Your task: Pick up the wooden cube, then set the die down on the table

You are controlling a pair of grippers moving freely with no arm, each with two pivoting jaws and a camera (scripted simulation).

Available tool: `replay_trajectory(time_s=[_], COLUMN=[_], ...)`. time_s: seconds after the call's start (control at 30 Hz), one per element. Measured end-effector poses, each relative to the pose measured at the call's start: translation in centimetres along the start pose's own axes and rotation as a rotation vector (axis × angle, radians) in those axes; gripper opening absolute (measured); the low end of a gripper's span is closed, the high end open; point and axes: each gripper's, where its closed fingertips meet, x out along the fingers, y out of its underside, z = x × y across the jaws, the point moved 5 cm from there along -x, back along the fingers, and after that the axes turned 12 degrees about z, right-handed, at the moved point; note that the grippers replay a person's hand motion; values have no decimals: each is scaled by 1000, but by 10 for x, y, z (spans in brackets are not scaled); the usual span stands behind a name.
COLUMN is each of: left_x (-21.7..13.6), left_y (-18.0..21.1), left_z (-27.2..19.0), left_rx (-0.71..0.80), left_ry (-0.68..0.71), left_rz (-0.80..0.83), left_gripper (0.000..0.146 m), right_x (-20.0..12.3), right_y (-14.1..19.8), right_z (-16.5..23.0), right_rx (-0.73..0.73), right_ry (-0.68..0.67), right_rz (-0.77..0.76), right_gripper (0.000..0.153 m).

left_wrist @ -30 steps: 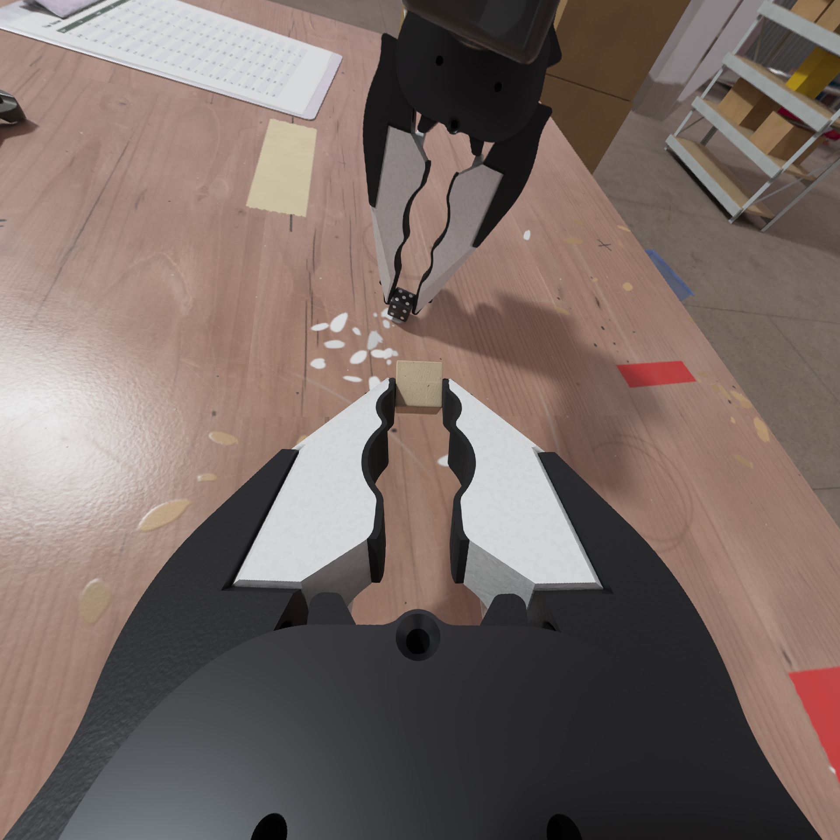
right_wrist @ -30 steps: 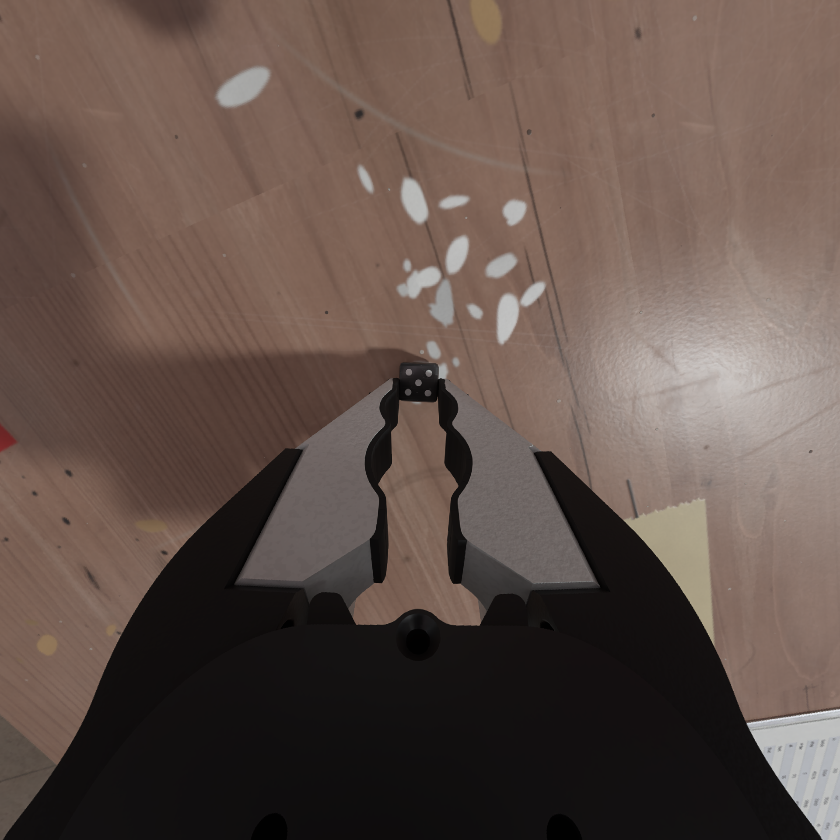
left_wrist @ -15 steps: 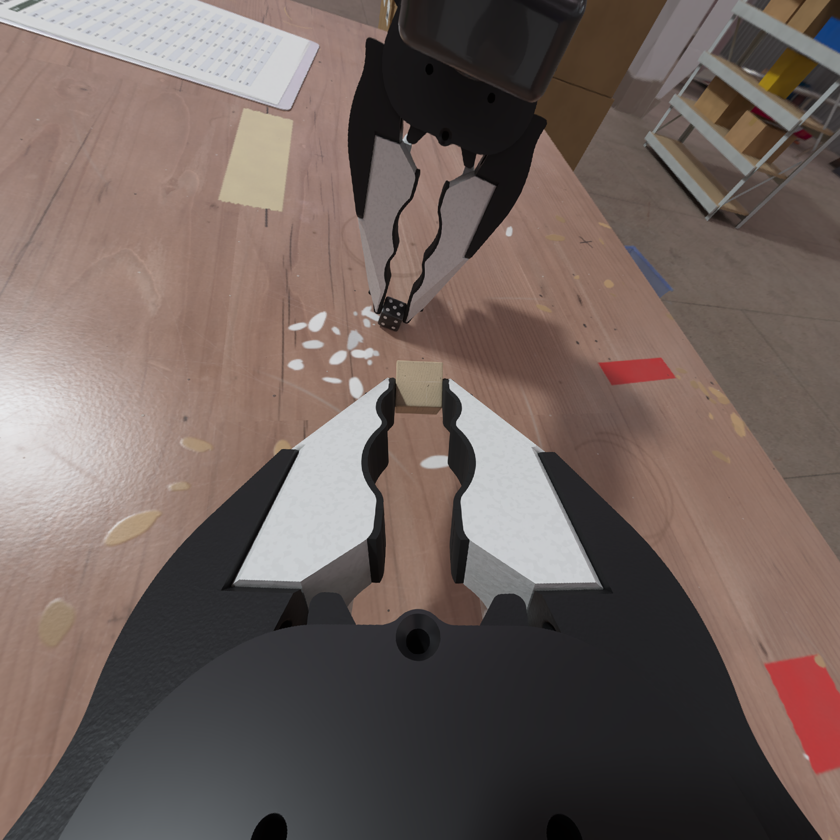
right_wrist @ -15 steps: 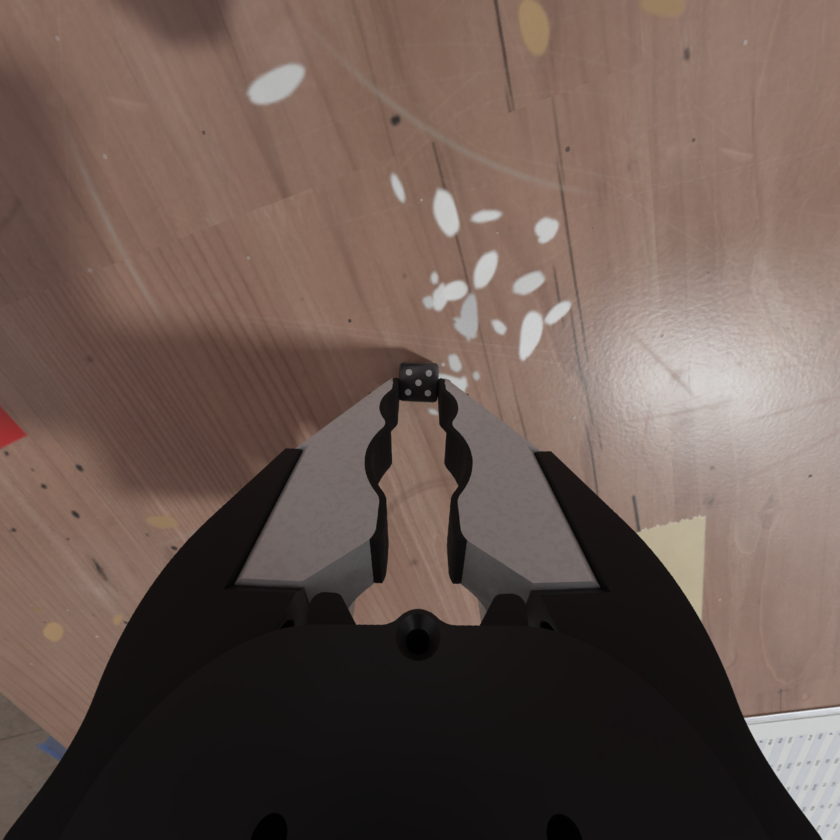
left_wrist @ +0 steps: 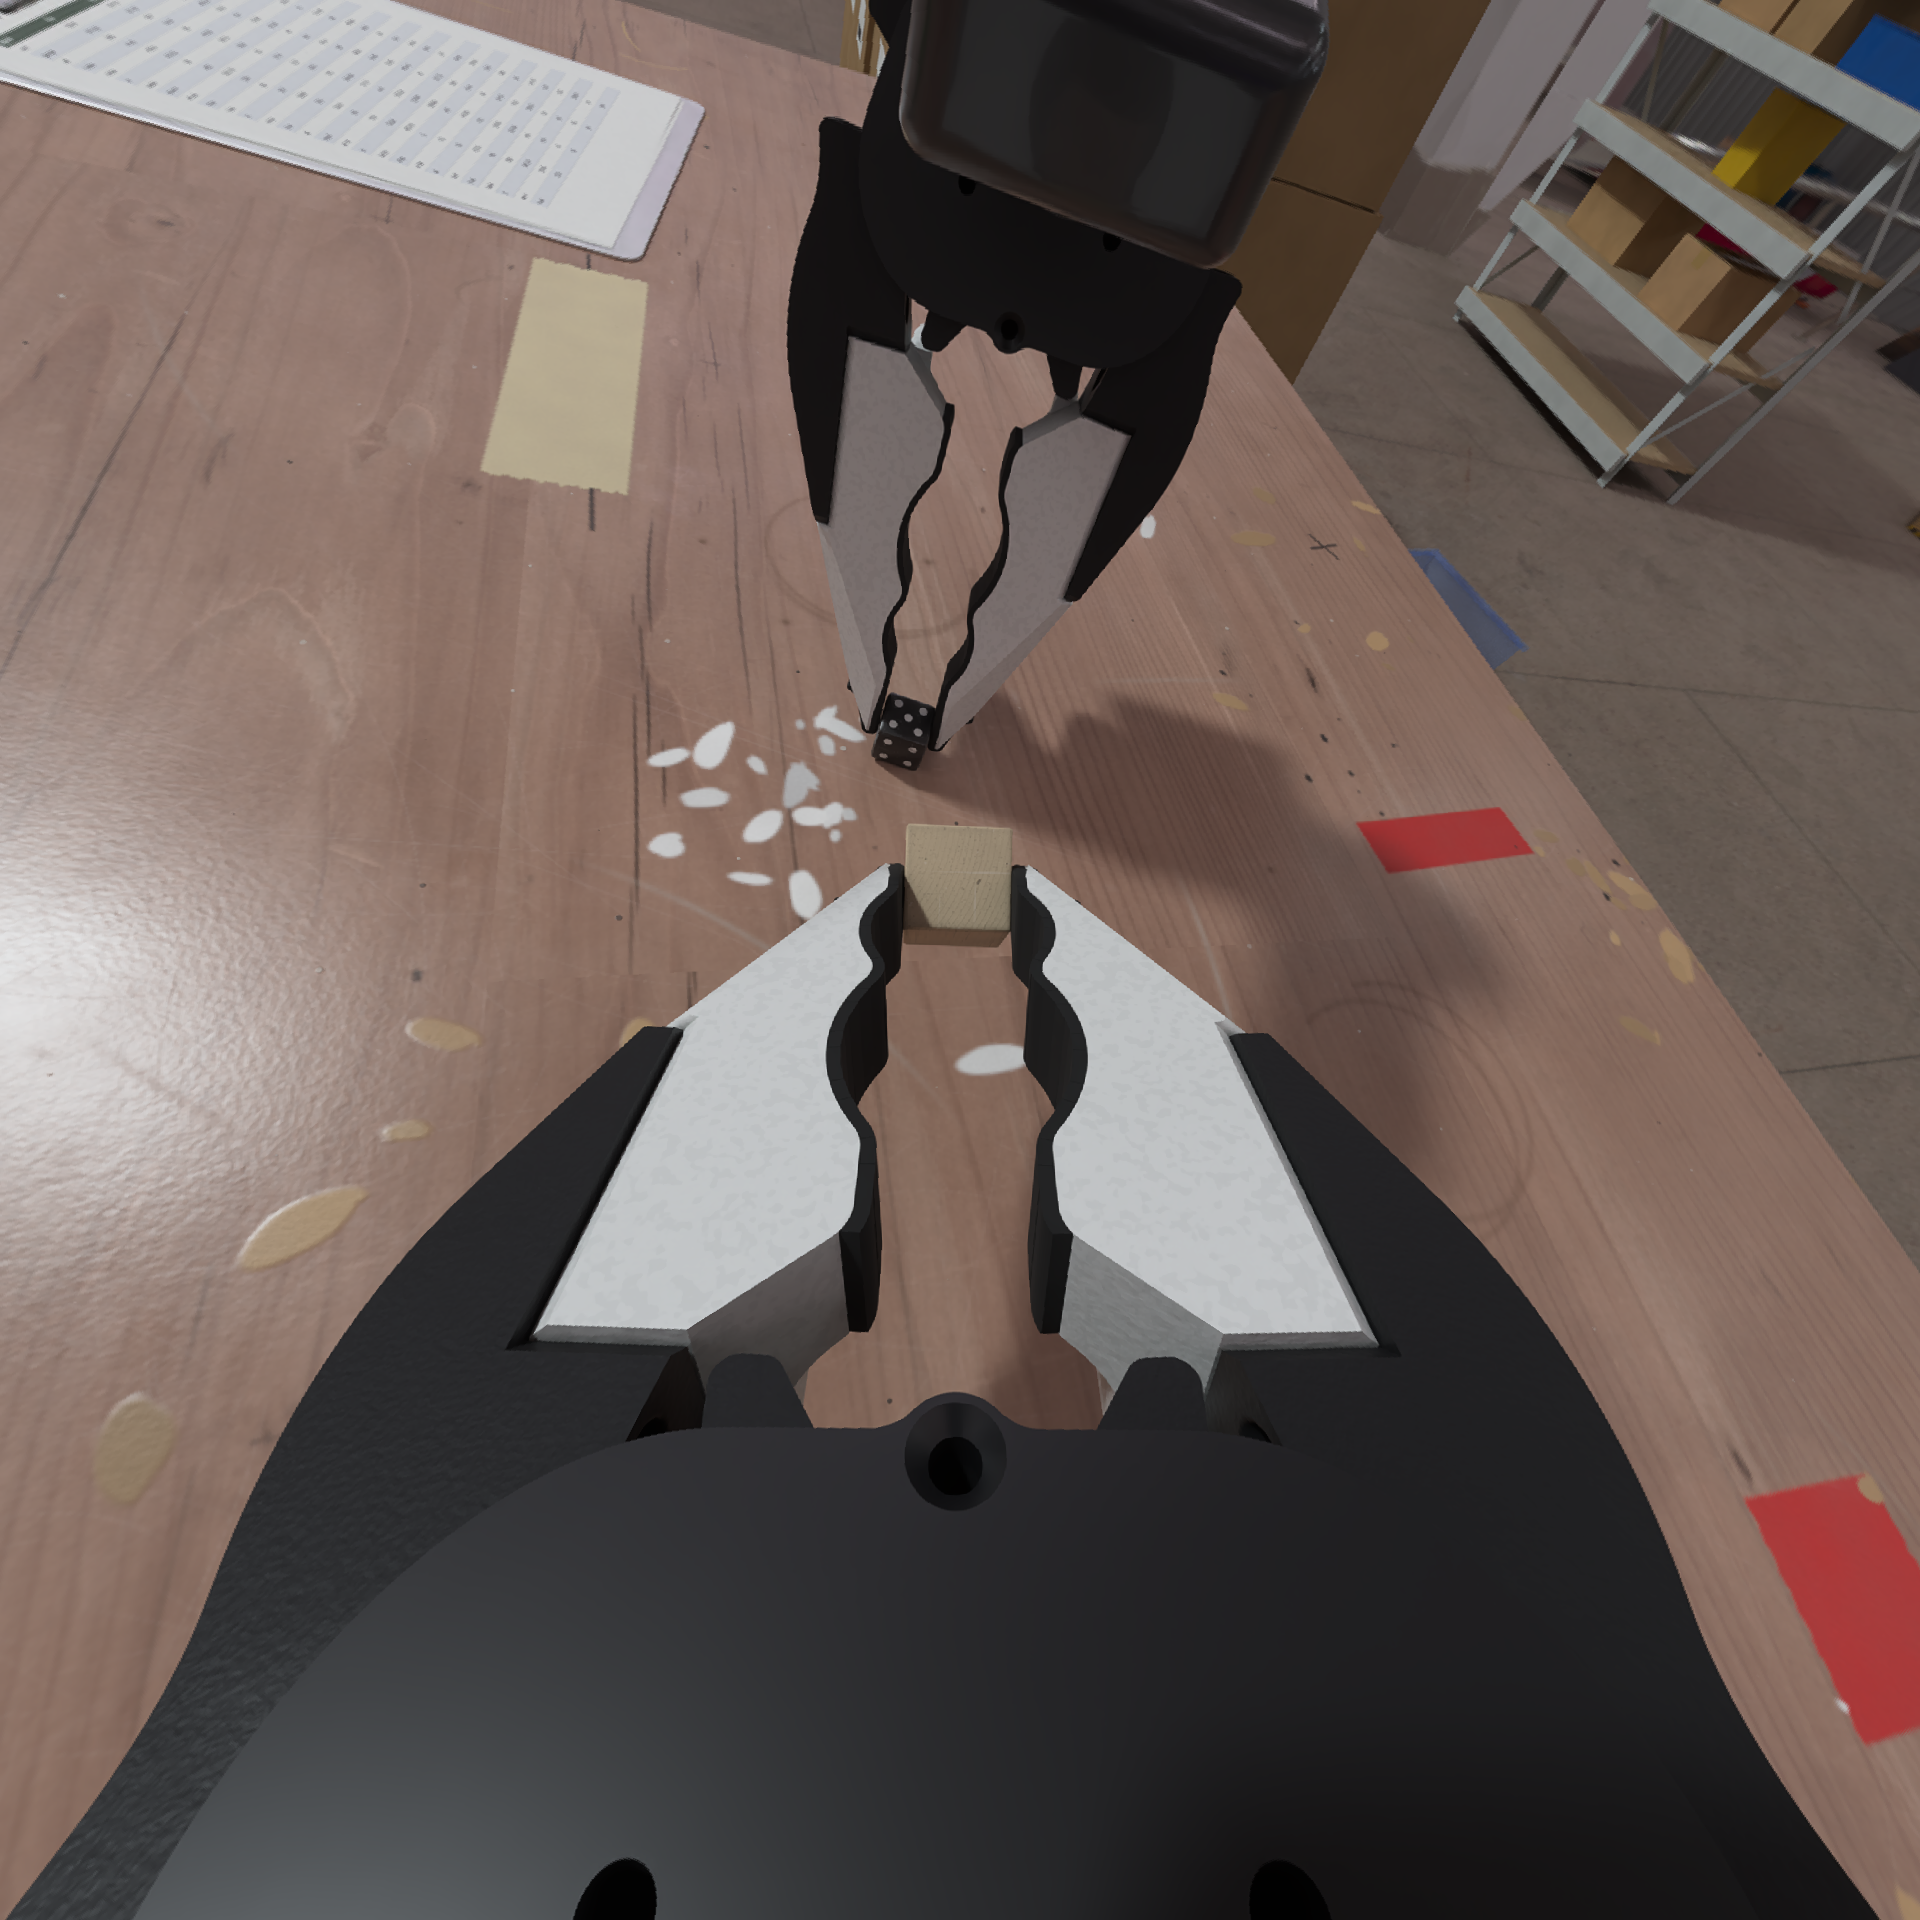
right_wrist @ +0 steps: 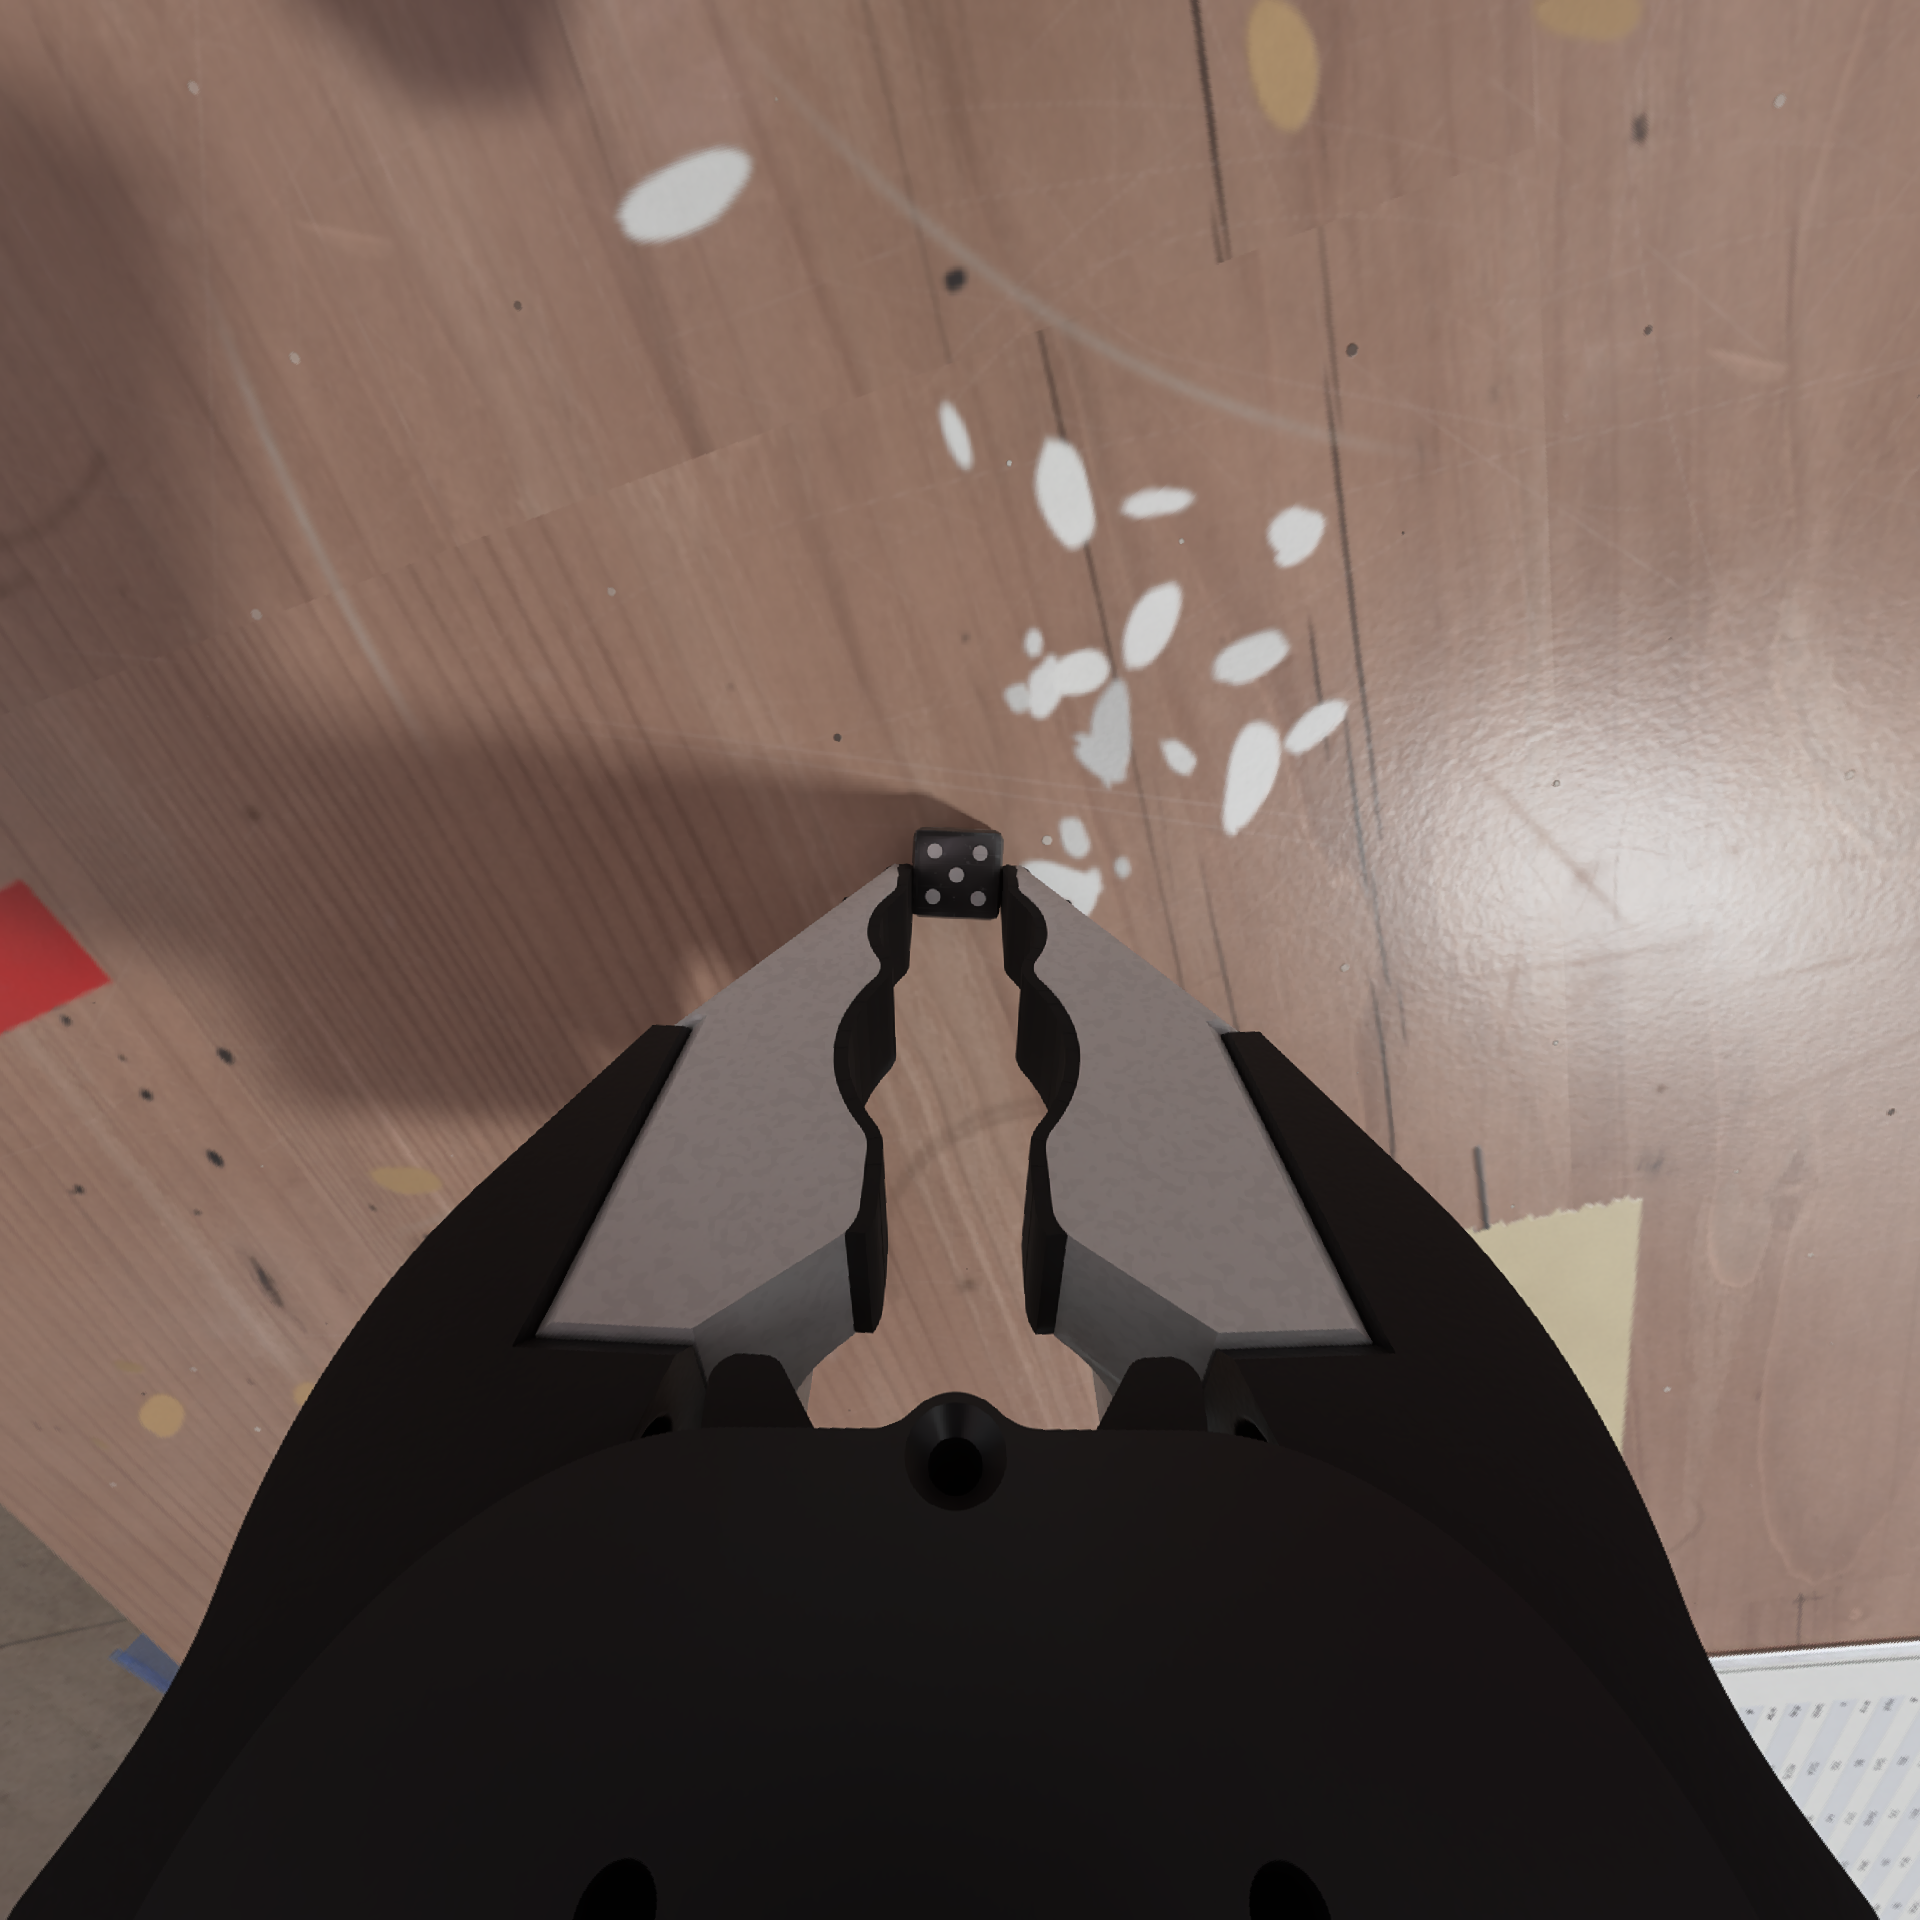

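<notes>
My left gripper (left_wrist: 957, 894) is shut on the wooden cube (left_wrist: 957, 883), a small pale block held at its fingertips above the table (left_wrist: 312, 727). My right gripper (right_wrist: 957, 883) is shut on the die (right_wrist: 957, 875), a small black cube with white pips. In the left wrist view the right gripper (left_wrist: 906, 727) points steeply down just beyond the wooden cube, with the die (left_wrist: 902, 730) at its tips, at or just above the table surface. I cannot tell whether the die touches the wood.
White paint flecks (left_wrist: 758, 800) lie left of the die. A tan tape strip (left_wrist: 566, 374) and a printed sheet (left_wrist: 343, 104) lie farther back. Red tape patches (left_wrist: 1444, 836) mark the right side. The table's right edge (left_wrist: 1538, 707) drops to a floor with metal shelving (left_wrist: 1704, 239).
My left gripper has risen and drawn back with the wooden cube. My right gripper has lowered the die closer to the table. Both grips are unchanged.
</notes>
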Motion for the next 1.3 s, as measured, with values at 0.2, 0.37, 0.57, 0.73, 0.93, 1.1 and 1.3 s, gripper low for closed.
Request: replay_trajectory(time_s=[0.2,0.37,0.57,0.73,0.93,1.1,1.3], left_x=[1,3,6,6,5,5,3], left_y=[0,1,2,4,3,3,2], left_z=[-1,-1,-2,-2,-2,-1,-1], left_rx=[25,44,71,72,63,59,58], left_ry=[-25,-37,-60,-58,-47,-42,-46], left_rz=[15,21,33,43,23,21,16], left_gripper=[20,20,20,20,20,20,20], right_x=[-1,-1,0,0,0,1,1], right_y=[0,1,2,1,1,1,1], right_z=[1,3,2,1,1,2,2], right_rx=[2,4,55,17,33,40,37], right_ry=[-2,-4,-58,-20,-49,-58,-51], right_rz=[16,59,10,15,-36,-36,-38], right_gripper=[16,16,16,16,16,16,16])
